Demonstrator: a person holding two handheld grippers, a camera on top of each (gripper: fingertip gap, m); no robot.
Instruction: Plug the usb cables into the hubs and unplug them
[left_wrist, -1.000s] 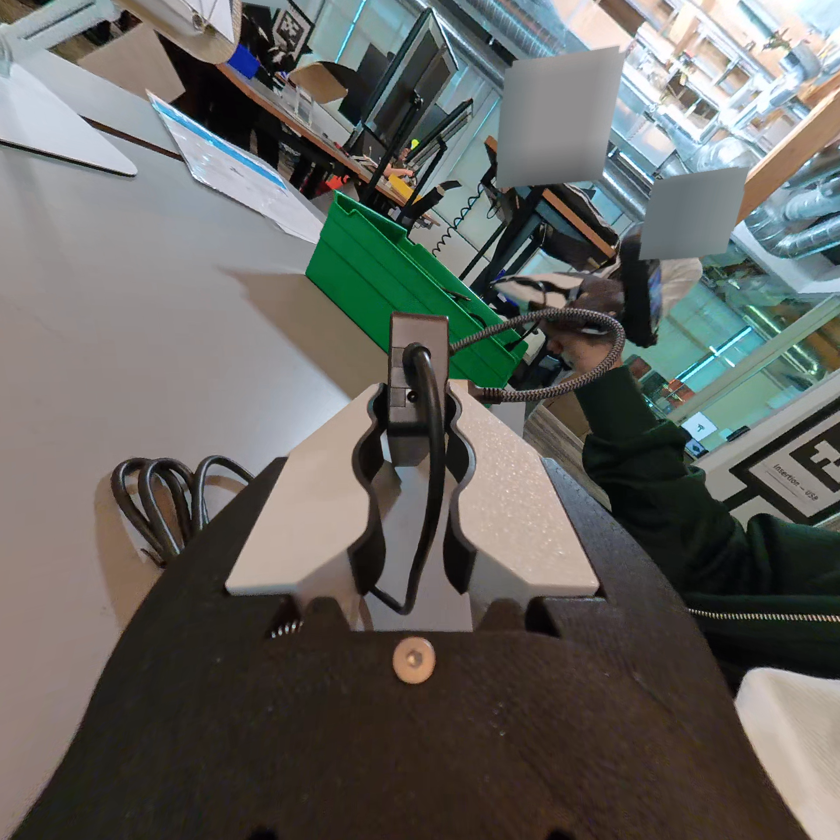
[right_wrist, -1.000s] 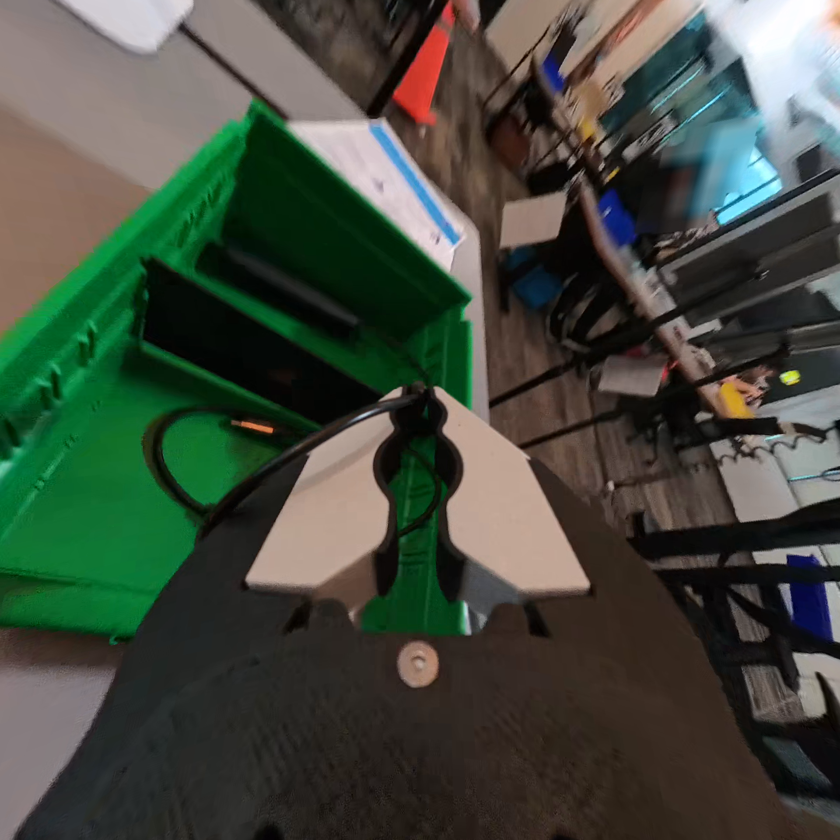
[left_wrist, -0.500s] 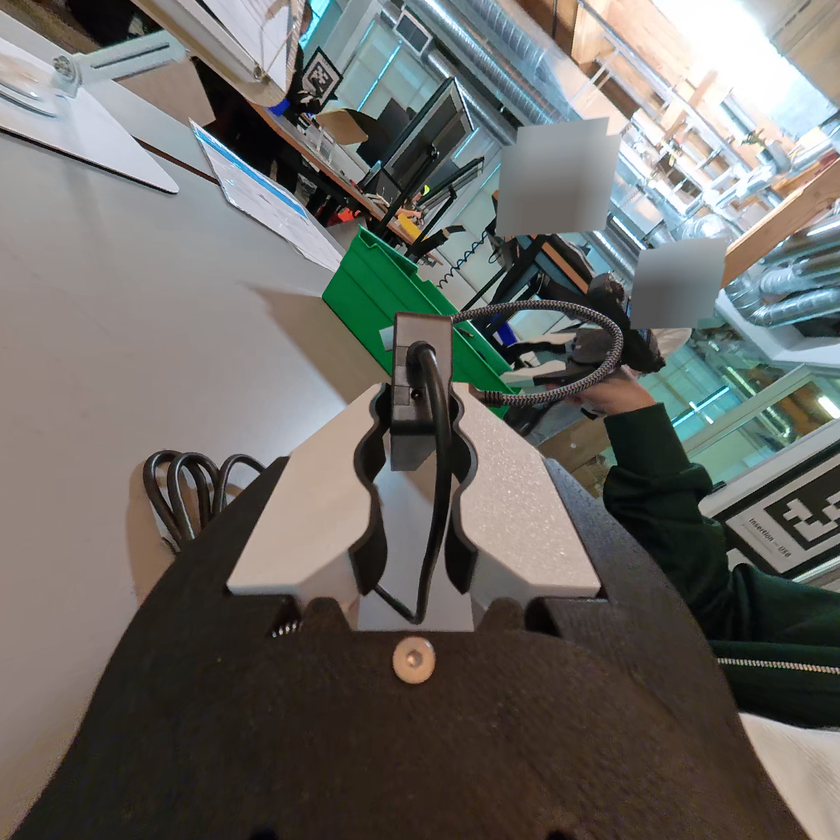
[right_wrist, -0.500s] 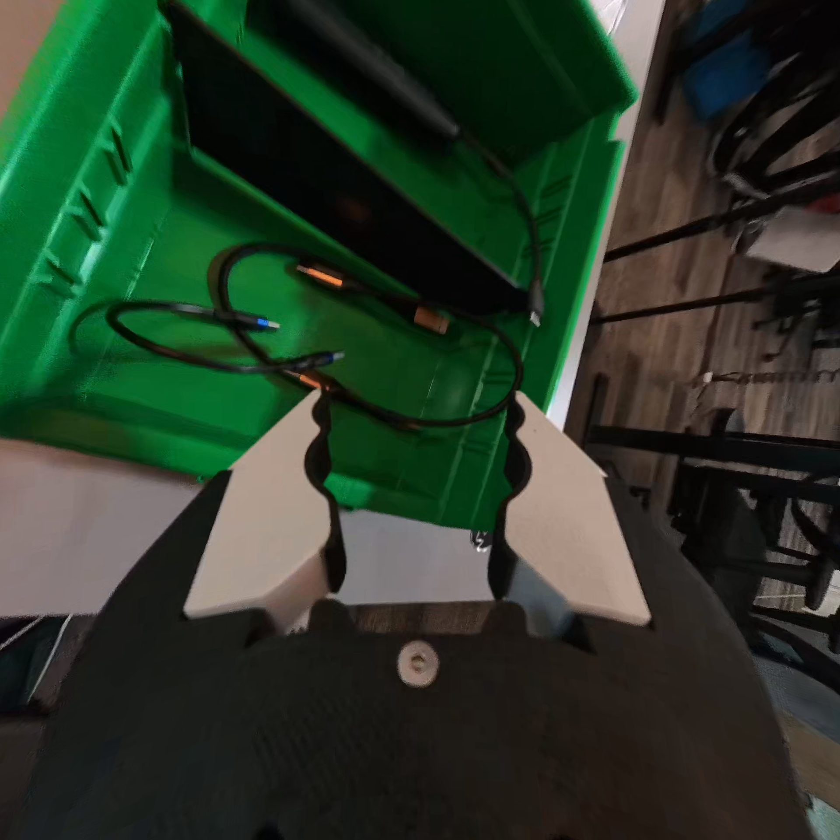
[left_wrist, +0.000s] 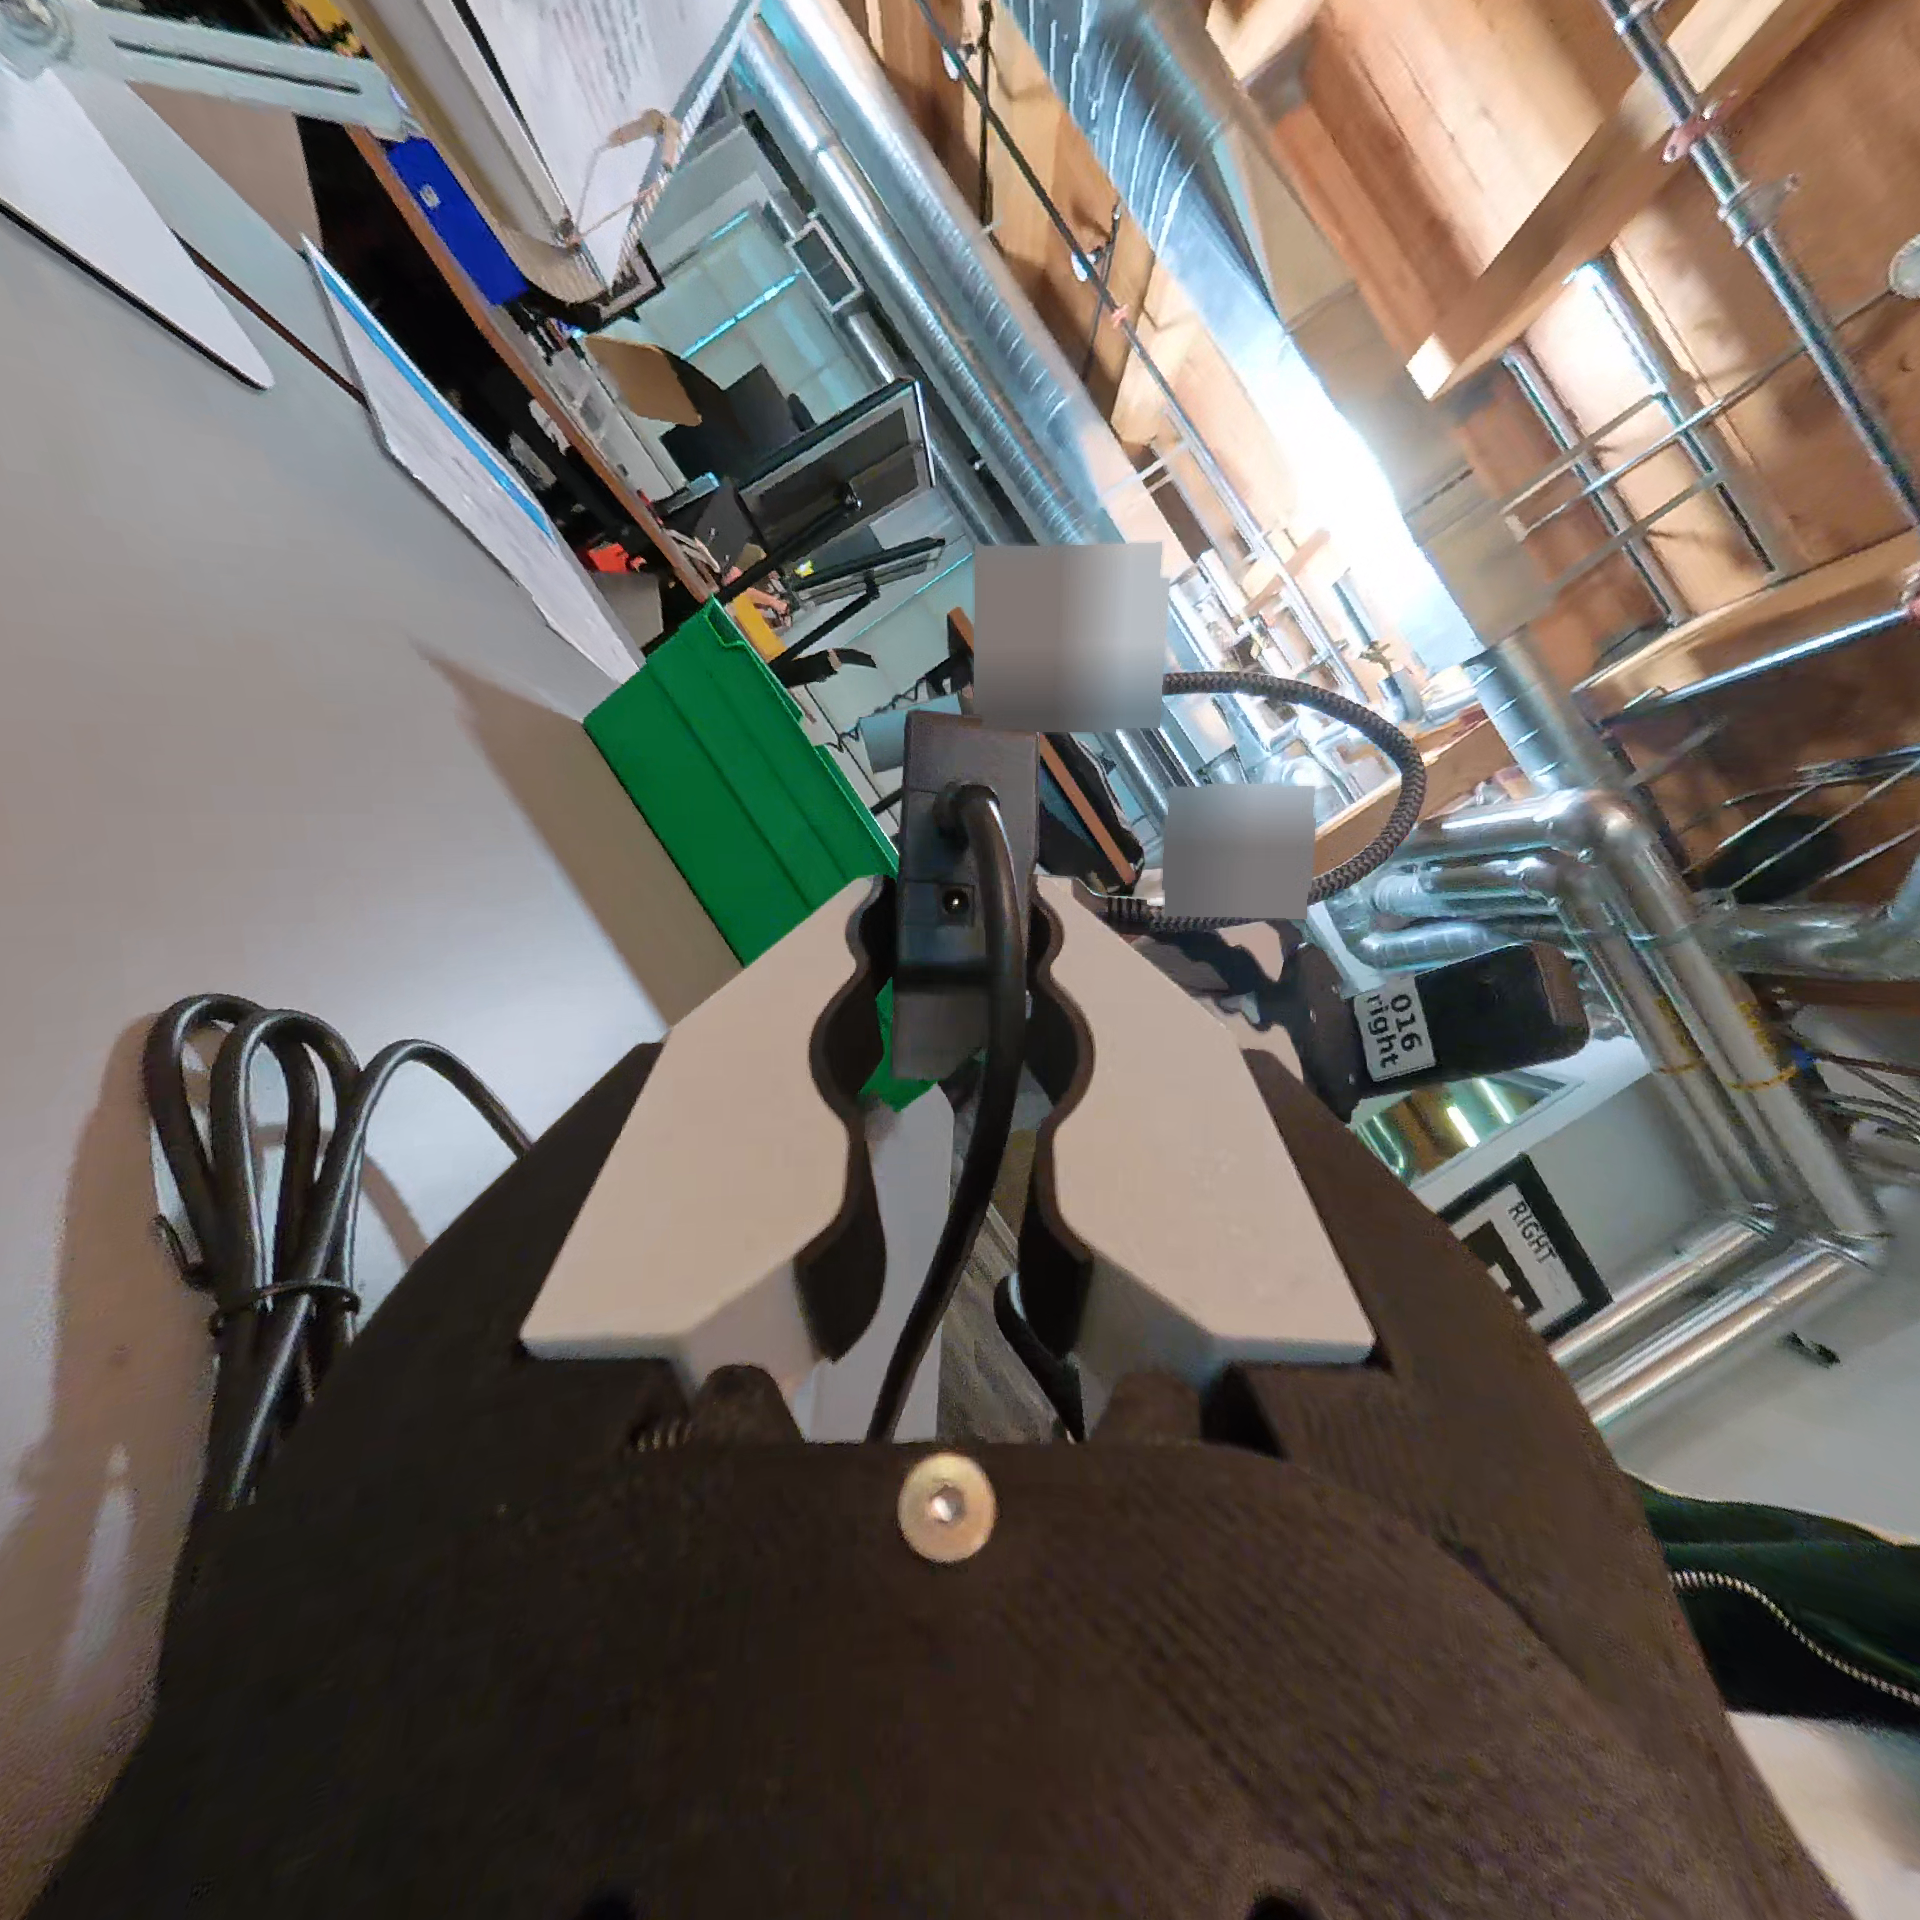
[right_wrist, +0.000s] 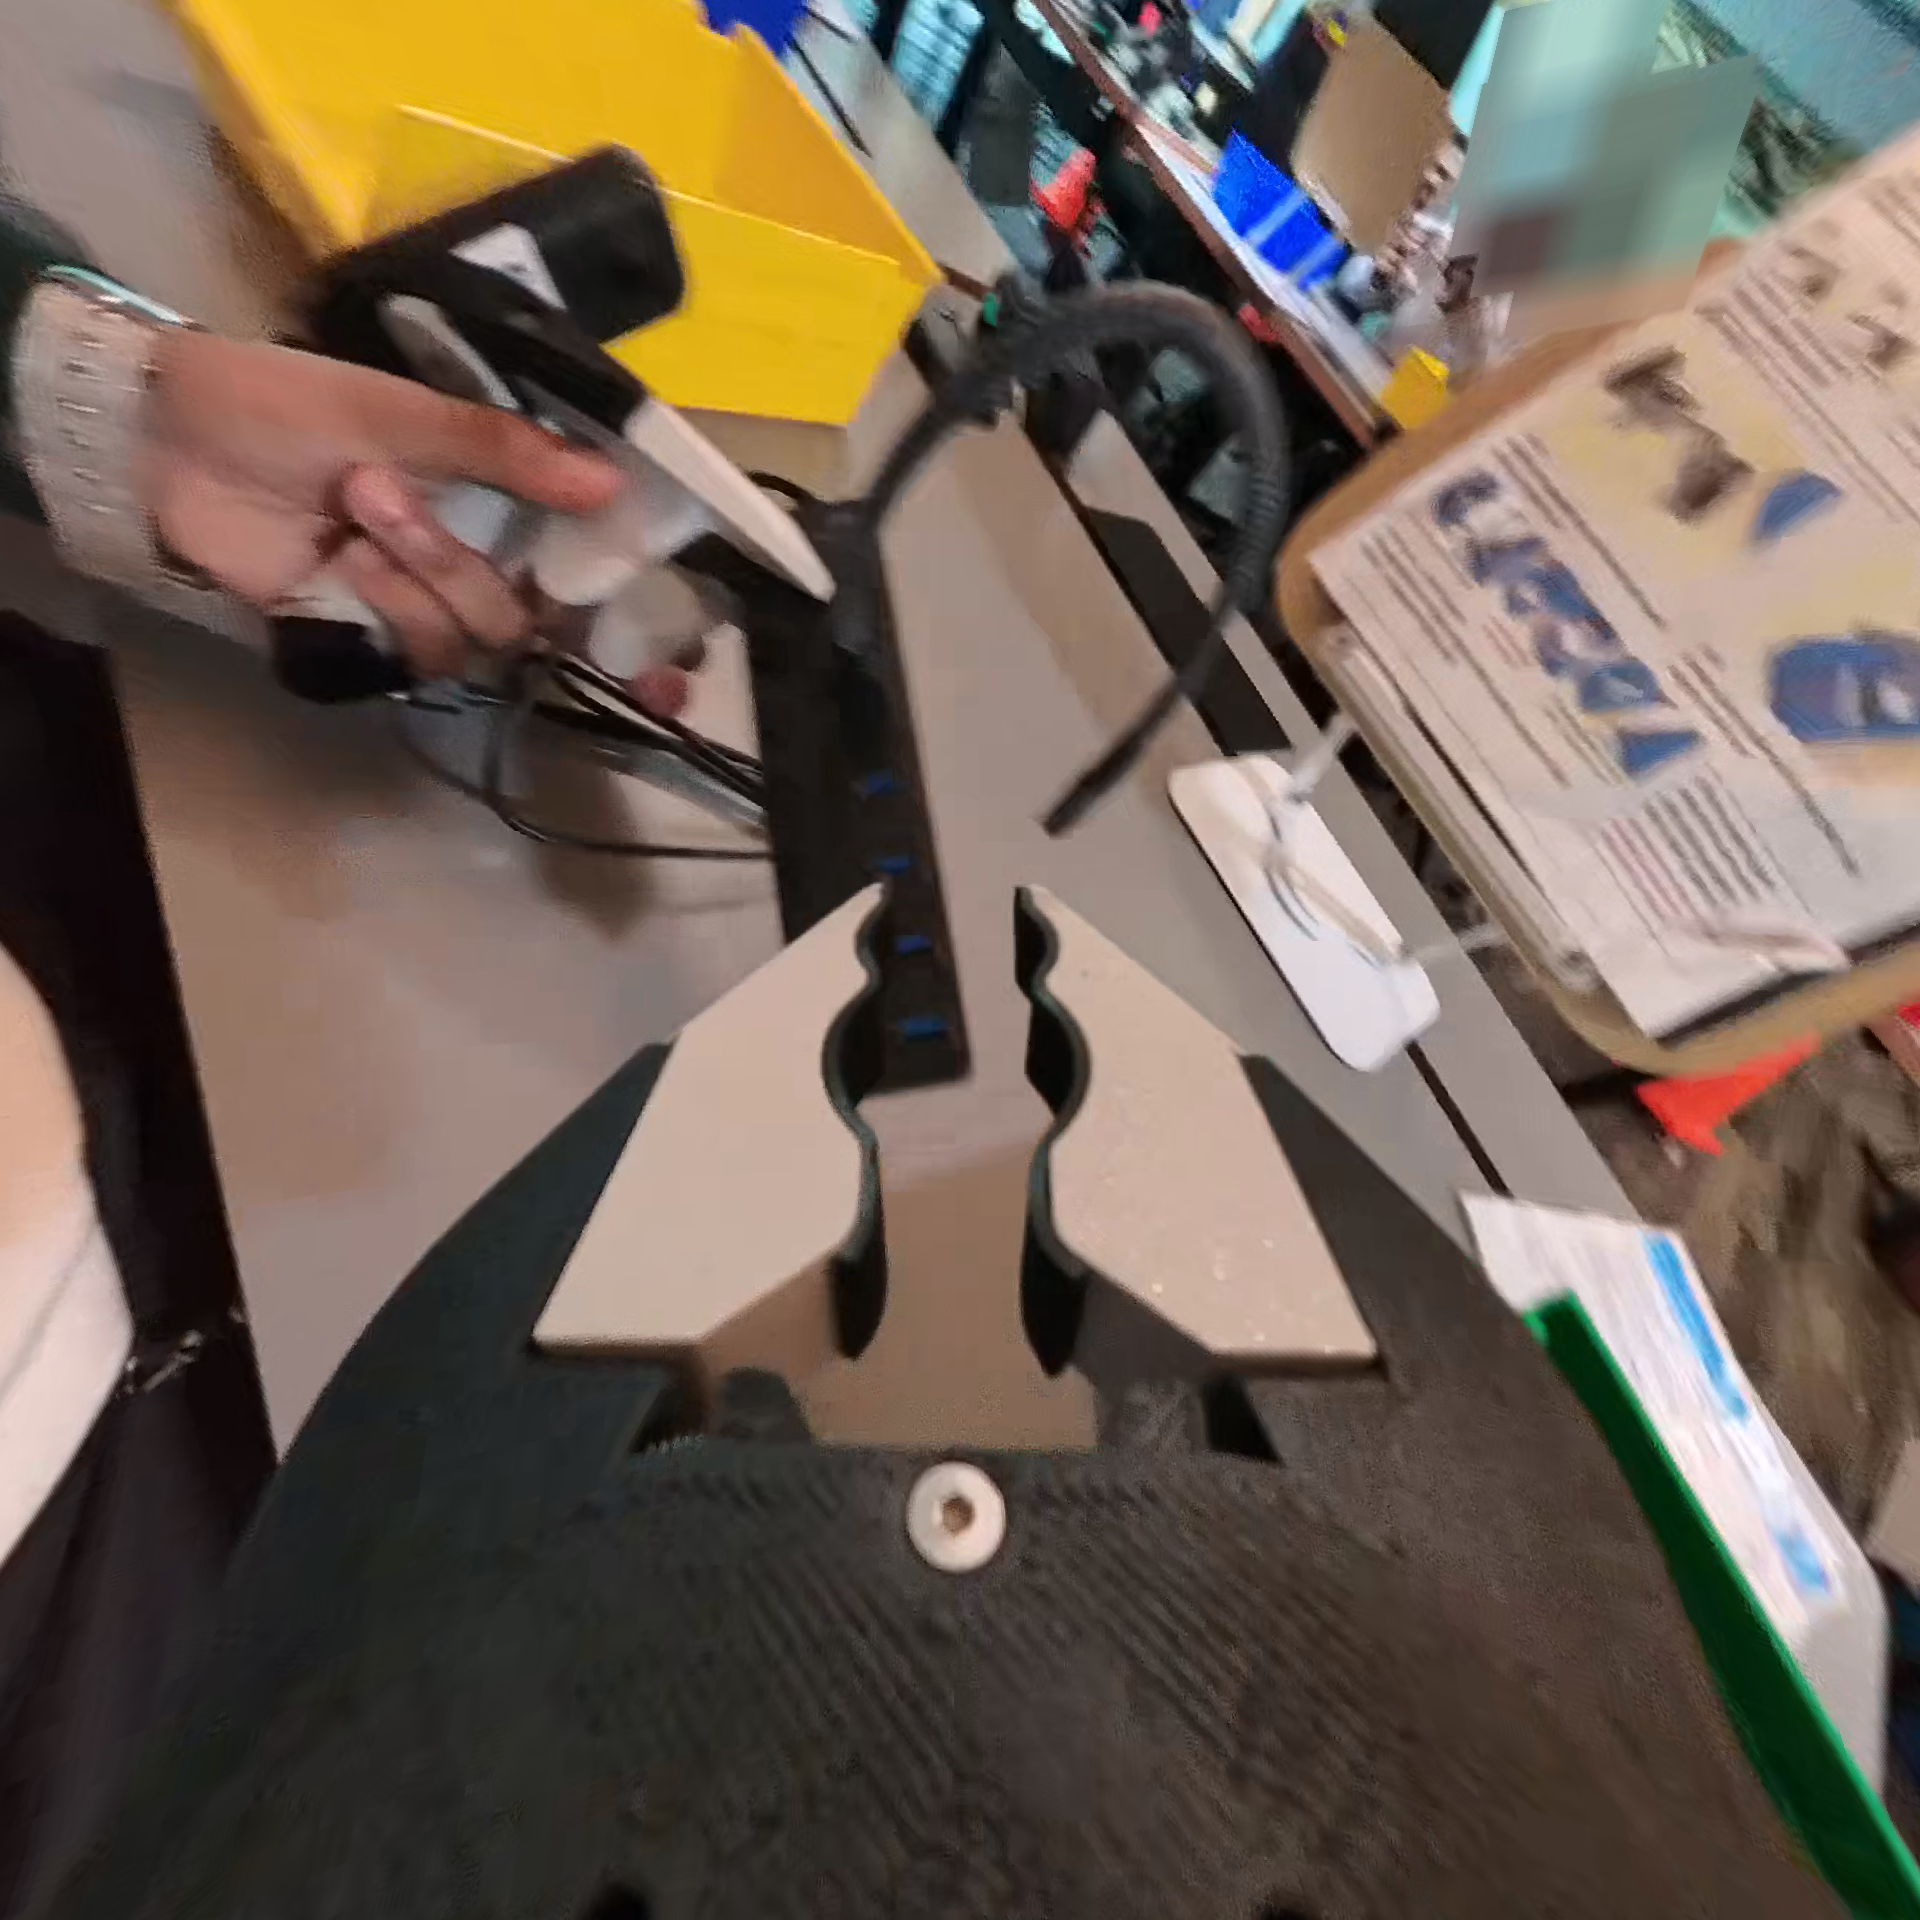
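**Left wrist view: hub clamped end-on; its ports show only from the right**

Left of the hub, a tied coil of black cable lies on the table. In the middle, the left gripper is closed on the hub, which points straight ahead along the fingers. Only its end face shows here, with a black lead plugged into it and trailing back between the jaws. Right of the hub, a braided cable loops round behind it.

The right wrist view is blurred, but it gives what the other cannot: the hub's long side. Left of the hub, a hand carries the left gripper. The hub runs lengthwise from there towards the right gripper, with a row of blue ports along it. Its near end shows between that gripper's tips, nearer the left finger. I cannot tell whether it lies between them or beyond. The right jaws stand partly apart and hold nothing.

The right gripper is likely the free one to bring a plug. It would probably have to come in across the hub's long axis, square to the ports, and no loose plug shows in either view.
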